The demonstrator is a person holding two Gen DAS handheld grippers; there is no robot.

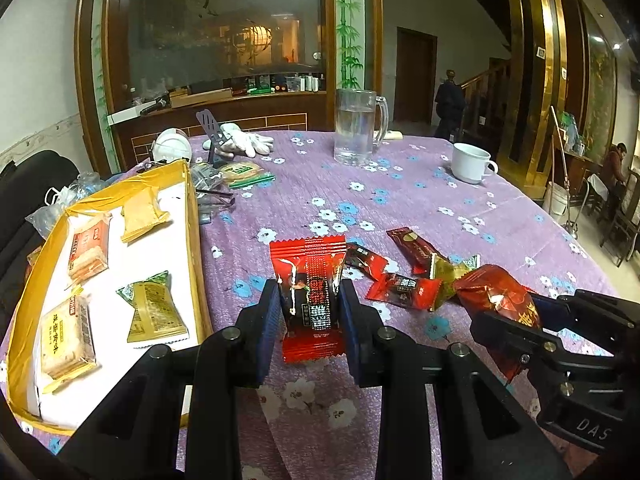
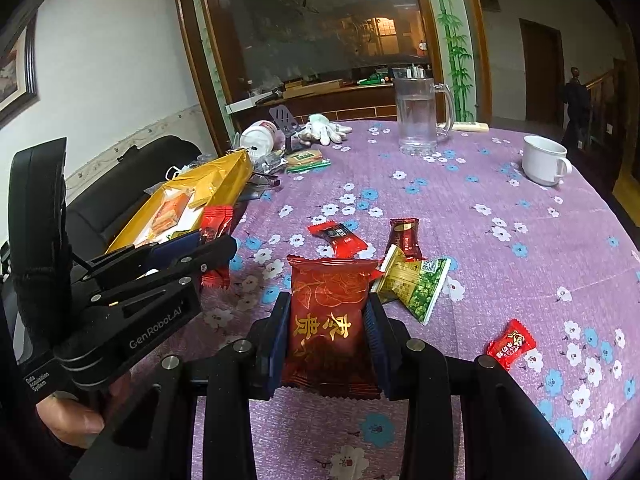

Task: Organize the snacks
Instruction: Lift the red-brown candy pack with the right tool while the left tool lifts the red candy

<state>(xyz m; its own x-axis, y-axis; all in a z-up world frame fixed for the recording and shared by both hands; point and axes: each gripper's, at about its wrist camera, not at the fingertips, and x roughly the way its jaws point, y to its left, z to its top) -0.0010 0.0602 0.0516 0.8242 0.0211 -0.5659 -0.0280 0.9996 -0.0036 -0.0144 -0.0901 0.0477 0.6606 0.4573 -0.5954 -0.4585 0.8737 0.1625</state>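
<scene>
Gripping a red-and-black snack packet (image 1: pixel 310 300), the left tool (image 1: pixel 308 312) was clamped shut on it above the desk (image 1: pixel 420 200); the right tool (image 2: pixel 326 332) pinched a dark red pastry packet (image 2: pixel 330 312). Both should travel left to the yellow-rimmed box (image 1: pixel 192 216), clearing its wall and releasing low over bare floor

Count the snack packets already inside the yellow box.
4 in the yellow box: an orange-white packet far left, a plain yellow packet far right, a green-gold packet near right, a beige packet nearest. More may be hidden.
</scene>
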